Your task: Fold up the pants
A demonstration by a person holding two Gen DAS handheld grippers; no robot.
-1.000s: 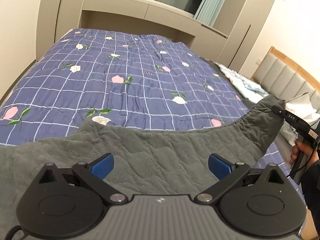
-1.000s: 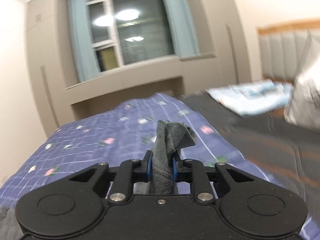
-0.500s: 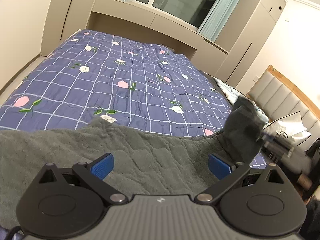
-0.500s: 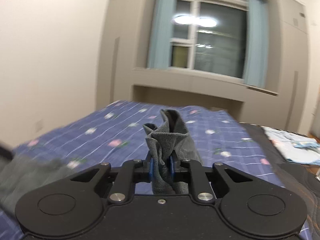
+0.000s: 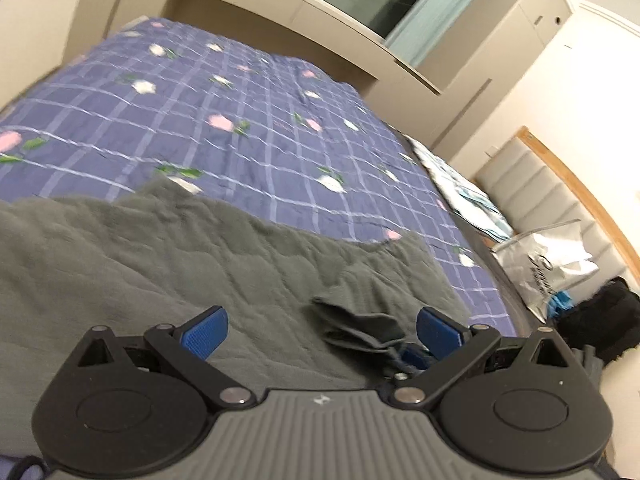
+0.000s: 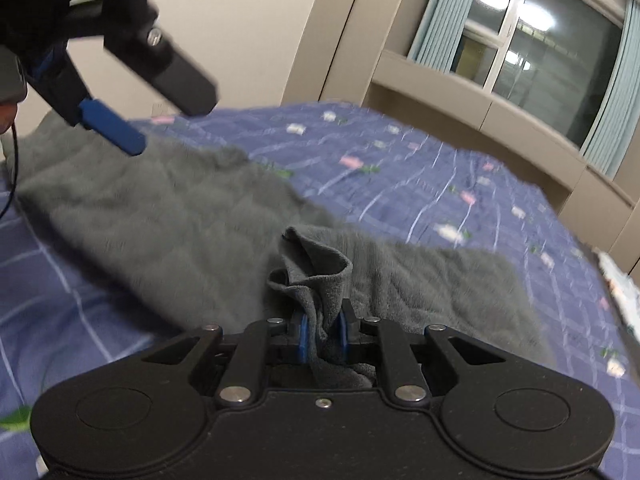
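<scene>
**Grey fleece pinched in my right tool, left tool wide above the cloth**

Grey pants [image 6: 168,216] lie spread across the blue checked quilt [image 5: 248,136] with its pink and white flowers, covering the near part of the bed. My right gripper [image 6: 323,334] is clenched on a bunched corner of the pants, which stands up in a crumpled fold between the blue pads, above the flat cloth. My left gripper [image 5: 320,330] hangs over the pants with its jaws spread wide and nothing pinched between them; in the right wrist view it shows at the upper left, one blue pad [image 6: 112,133] just over the fabric. From the left wrist view, the held corner and the right tool's blue tips sit beside my left tool's right pad. At the far right, a white bag [image 5: 548,264] stands by the padded headboard [image 5: 532,184].
</scene>
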